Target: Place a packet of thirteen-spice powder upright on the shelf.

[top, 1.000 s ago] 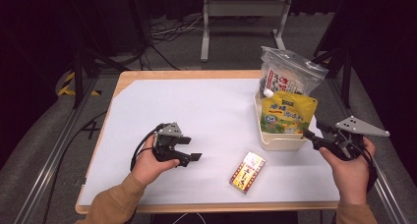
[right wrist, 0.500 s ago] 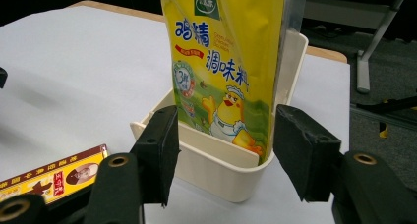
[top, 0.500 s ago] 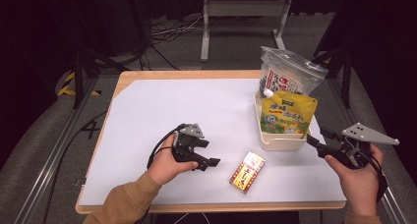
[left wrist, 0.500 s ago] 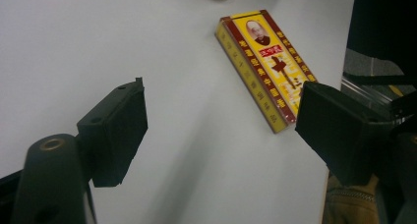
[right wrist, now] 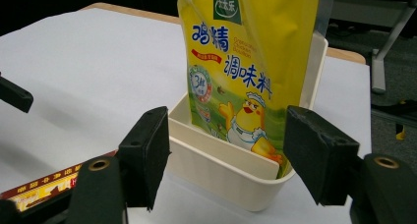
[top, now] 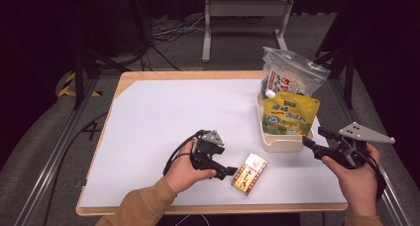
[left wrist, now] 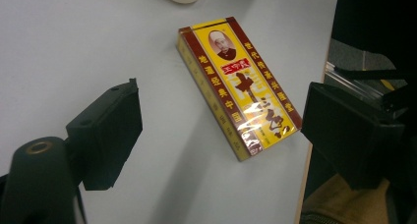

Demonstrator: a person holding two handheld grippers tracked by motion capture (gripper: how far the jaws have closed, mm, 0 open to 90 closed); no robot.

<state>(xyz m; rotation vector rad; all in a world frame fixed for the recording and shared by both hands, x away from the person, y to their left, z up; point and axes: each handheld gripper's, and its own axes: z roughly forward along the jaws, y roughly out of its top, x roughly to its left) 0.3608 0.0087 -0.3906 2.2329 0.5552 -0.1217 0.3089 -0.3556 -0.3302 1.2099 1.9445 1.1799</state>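
Lying flat just beyond the parted, empty left gripper [top: 232, 171], the yellow box [top: 249, 173] is framed lengthwise.

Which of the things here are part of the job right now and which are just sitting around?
In the job:
- box, flat on the table, between the open left gripper jaws
- bin, in front of the open right gripper
- yellow pouch standing in the bin

Lying about:
- clear bag behind the pouch
- cables on the floor
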